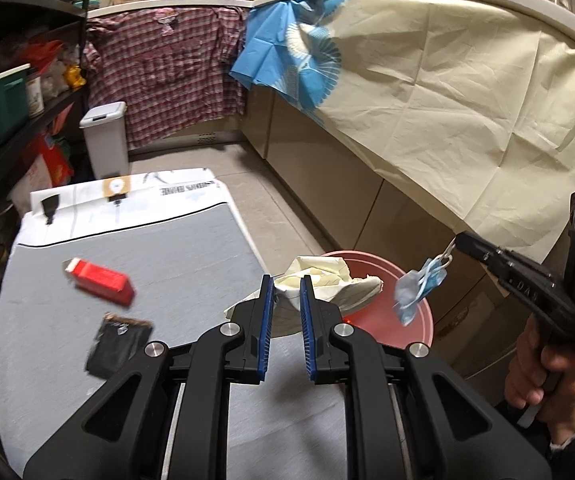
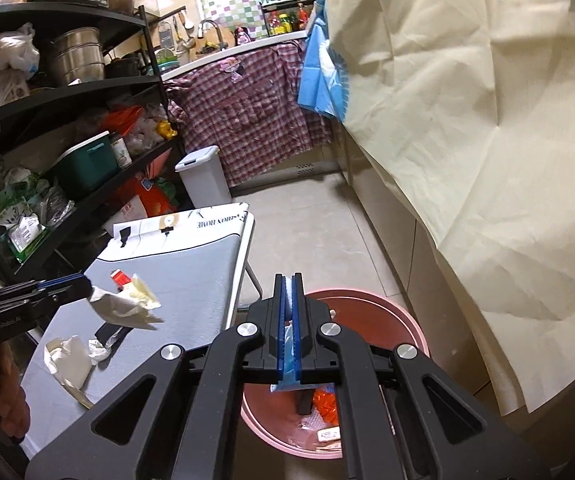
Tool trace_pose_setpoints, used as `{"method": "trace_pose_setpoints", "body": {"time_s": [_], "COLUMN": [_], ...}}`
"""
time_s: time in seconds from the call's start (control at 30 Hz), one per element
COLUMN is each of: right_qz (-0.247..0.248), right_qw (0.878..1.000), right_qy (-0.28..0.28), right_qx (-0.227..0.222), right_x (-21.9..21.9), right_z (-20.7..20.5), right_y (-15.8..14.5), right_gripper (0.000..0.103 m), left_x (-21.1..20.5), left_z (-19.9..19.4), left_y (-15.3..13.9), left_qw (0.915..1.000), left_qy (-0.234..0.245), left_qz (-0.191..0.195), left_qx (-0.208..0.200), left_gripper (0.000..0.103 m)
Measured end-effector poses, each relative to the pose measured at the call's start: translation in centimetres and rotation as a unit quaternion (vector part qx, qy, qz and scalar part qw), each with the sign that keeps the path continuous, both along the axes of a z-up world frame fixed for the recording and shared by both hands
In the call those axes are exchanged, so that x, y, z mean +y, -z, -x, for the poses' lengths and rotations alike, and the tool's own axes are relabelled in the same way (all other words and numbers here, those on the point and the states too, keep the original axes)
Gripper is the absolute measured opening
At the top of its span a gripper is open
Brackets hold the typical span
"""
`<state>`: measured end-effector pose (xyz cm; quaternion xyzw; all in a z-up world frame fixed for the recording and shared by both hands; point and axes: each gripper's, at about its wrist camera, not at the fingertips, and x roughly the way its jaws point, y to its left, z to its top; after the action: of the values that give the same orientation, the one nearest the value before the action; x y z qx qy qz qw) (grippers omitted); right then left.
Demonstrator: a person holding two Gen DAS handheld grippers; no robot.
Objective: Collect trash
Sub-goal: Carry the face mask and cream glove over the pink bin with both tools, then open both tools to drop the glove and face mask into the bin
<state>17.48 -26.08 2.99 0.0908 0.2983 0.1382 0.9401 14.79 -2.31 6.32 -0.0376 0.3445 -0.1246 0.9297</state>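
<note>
My left gripper (image 1: 287, 284) is shut on a crumpled cream paper (image 1: 319, 284) and holds it above the table's right edge, beside the pink bin (image 1: 419, 320); the right wrist view shows the left gripper (image 2: 87, 290) with the paper (image 2: 125, 304). My right gripper (image 2: 288, 280) is shut on a blue face mask (image 2: 287, 344) over the pink bin (image 2: 407, 324); in the left wrist view the mask (image 1: 417, 290) dangles from the right gripper (image 1: 457, 246). A red box (image 1: 101, 280) and a black wrapper (image 1: 117, 342) lie on the grey table (image 1: 167, 248).
More crumpled paper (image 2: 67, 360) lies near the table's front. The bin holds several pieces of trash (image 2: 323, 400). A white lidded bin (image 1: 105, 140) stands beyond the table. Black shelves (image 2: 67, 92) fill the left; a cloth-draped counter (image 1: 447, 100) runs along the right.
</note>
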Motion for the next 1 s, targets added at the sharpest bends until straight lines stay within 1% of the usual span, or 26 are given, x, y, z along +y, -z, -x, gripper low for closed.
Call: {"method": "trace_pose_setpoints", "body": {"time_s": [0.2, 0.5, 0.9, 1.0], "right_qz": [0.023, 0.035, 0.043, 0.048], "right_qw": [1.0, 0.999, 0.997, 0.996], "right_qy": [0.014, 0.03, 0.055, 0.055], "right_qx": [-0.001, 0.011, 0.04, 0.05], "right_x": [-0.5, -1.2, -2.0, -1.9], "right_z": [-0.4, -1.0, -2.7, -3.2], "right_y": [0.6, 1.6, 3.2, 3.8], "right_gripper": [0.003, 0.003, 0.004, 0.007], "left_x": [-3.1, -6.7, -9.0, -9.3], "left_z": [-1.6, -4.7, -8.1, -8.7], "left_y": [0.7, 3.0, 7.4, 8.4], "left_qw": [1.0, 0.9997, 0.9978, 0.9965], "left_qy": [0.005, 0.007, 0.012, 0.021], "left_qz": [0.002, -0.005, -0.025, -0.025], "left_qx": [0.004, 0.023, 0.061, 0.077], "left_gripper": [0.014, 0.014, 0.015, 0.016]}}
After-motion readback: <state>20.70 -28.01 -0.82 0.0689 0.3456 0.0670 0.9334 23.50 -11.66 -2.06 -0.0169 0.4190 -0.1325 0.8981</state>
